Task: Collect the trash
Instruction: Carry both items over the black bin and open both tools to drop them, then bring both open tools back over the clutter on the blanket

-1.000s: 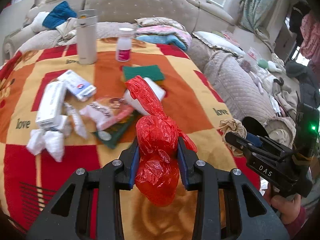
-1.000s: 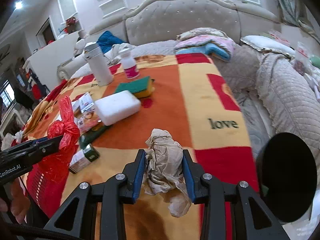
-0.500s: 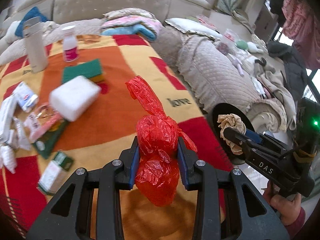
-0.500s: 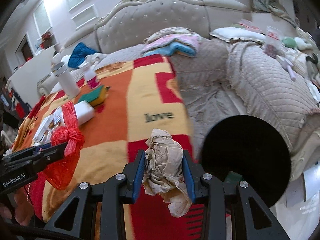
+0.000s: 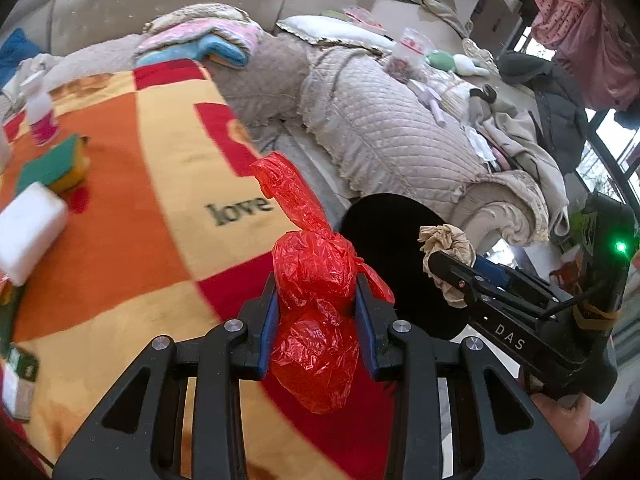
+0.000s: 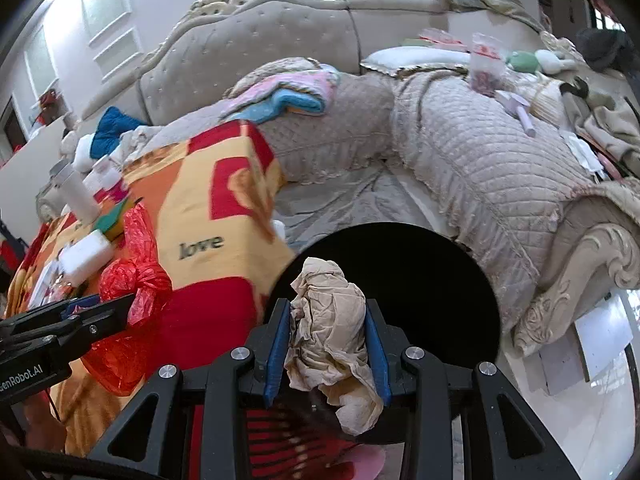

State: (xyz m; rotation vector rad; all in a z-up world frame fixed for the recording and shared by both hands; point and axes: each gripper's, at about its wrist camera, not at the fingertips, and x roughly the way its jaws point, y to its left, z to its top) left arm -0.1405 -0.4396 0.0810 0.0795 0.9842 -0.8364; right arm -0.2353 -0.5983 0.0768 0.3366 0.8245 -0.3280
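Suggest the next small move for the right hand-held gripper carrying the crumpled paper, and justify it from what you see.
Probably open the right hand-held gripper and drop the crumpled brown paper. It is clamped between the blue pads, and in the right wrist view the paper appears in front of the black bin opening beside the blanket-covered table, so it would likely fall in.

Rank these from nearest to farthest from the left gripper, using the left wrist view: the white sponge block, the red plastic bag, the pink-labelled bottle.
1. red plastic bag, clamped in the left gripper.
2. white sponge block, on the blanket, far left.
3. pink-labelled bottle, upper left, towards the sofa.
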